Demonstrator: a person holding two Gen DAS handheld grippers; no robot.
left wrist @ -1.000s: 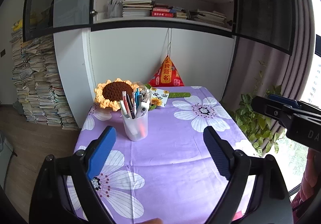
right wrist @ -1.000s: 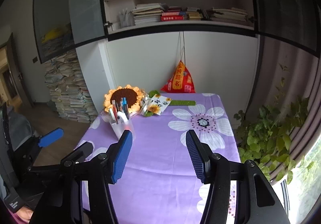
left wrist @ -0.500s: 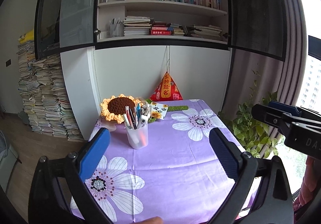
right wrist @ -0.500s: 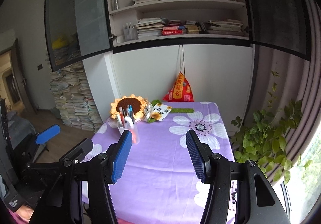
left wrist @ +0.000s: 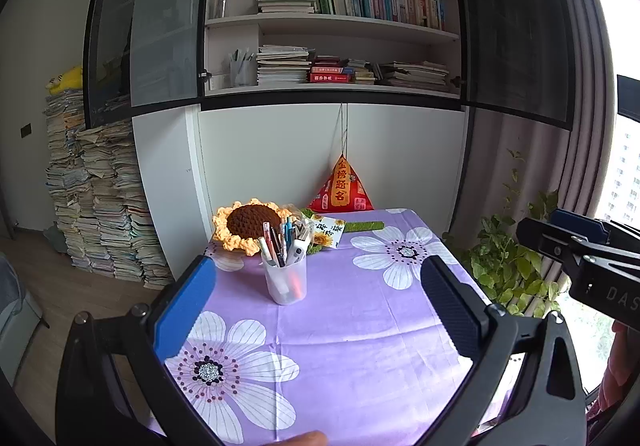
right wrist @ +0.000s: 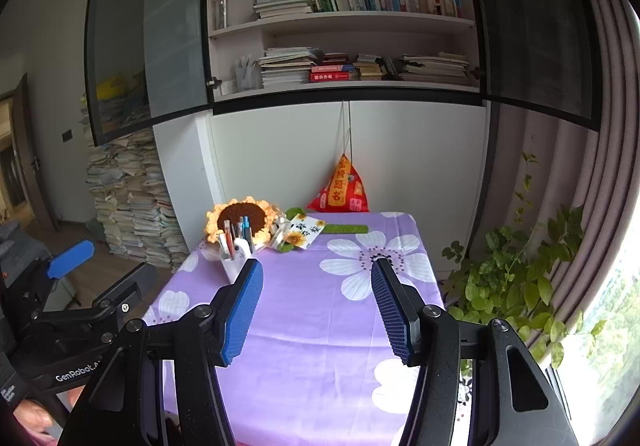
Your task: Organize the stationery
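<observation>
Left wrist view: the left tool (left wrist: 318, 286) hovers with its fingers wide apart over the purple flowered counter (left wrist: 360, 326), a cup (left wrist: 286, 280) of pens straight ahead between them. Right wrist view: the right tool (right wrist: 316, 296) is likewise spread and empty; the cup (right wrist: 235, 260) stands ahead, just beyond its left finger (right wrist: 242, 312), before a crocheted sunflower (right wrist: 240, 218).

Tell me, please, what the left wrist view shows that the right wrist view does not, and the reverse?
Only the left wrist view shows the left gripper head-on, open and empty, with the translucent pen cup unobstructed. Only the right wrist view shows the right gripper head-on, open and empty, and a dark door at far left. Both share the purple floral tablecloth, crochet sunflower, red pyramid pouch, bookshelf and paper stacks.
</observation>
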